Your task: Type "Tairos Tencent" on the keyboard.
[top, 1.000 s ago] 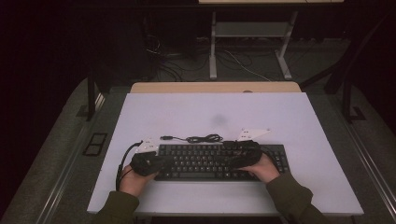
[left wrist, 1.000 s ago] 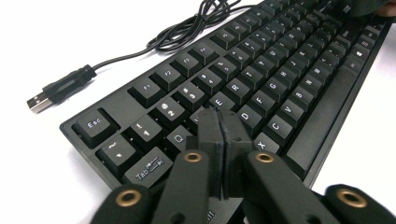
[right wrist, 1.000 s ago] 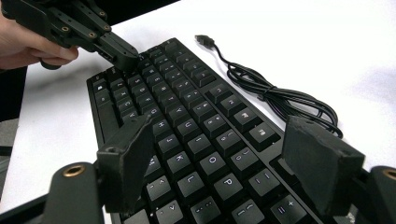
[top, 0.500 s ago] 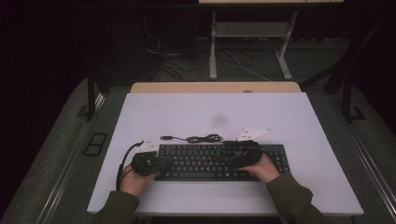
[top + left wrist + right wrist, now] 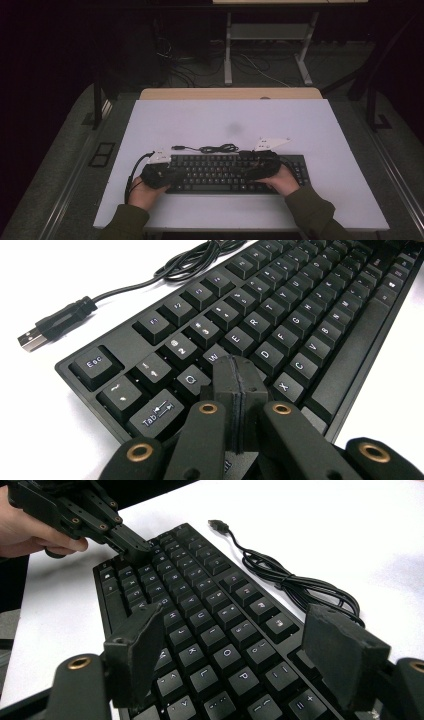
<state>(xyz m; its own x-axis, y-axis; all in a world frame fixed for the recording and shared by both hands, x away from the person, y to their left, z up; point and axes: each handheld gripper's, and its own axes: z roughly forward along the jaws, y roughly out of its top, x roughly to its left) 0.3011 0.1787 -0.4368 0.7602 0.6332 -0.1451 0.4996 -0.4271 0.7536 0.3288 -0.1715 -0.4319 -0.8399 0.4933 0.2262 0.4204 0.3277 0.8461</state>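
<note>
Black keyboard lies flat on white table, near edge closest to me, placed square for typing. My left gripper over keyboard's left end, jaws pressed together, nothing between; joined tips rest at W and A keys, likely serving as single poking finger. My right gripper hovers above keyboard's right-hand letters, jaws wide apart, empty. Keyboard's cable coiled just behind it, unplugged.

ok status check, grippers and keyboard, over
Left hand-held gripper shut, tip over the A key. Right hand-held gripper open above the keyboard, holding nothing. Cable coiled behind, nothing in the way.
</note>
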